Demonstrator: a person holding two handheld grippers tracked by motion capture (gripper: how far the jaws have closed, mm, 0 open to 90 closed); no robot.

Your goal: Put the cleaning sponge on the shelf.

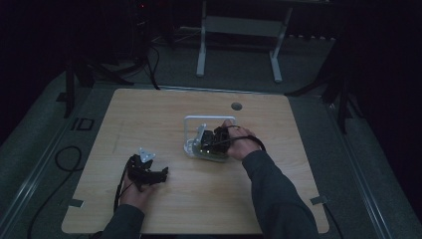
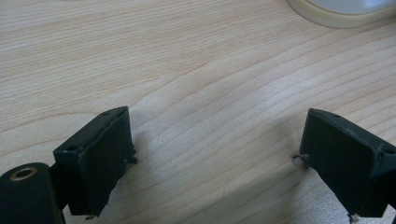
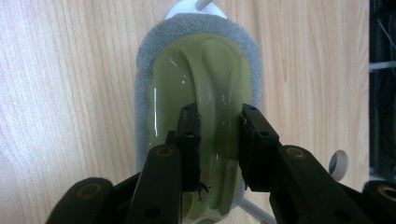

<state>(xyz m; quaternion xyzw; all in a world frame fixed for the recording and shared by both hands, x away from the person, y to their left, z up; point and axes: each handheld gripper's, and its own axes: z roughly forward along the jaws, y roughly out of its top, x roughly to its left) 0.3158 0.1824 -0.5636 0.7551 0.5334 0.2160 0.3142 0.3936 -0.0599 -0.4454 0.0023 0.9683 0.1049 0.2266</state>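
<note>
Grasp stage. The right gripper (image 3: 218, 149) was clamped on the raised ridge of a yellow-green, grey-foam-edged scrubber (image 3: 198, 84) resting in a white wire rack (image 1: 188, 130) at mid-table. The left gripper (image 2: 217, 158) stood apart over the bare wooden table (image 2: 187, 70). Next: probably a straight lift clear of the rack.

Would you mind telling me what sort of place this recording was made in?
Probably a dim lab or recording room: a bare light wooden table on grey carpet, black cables on the floor, and a white metal stand behind.
</note>
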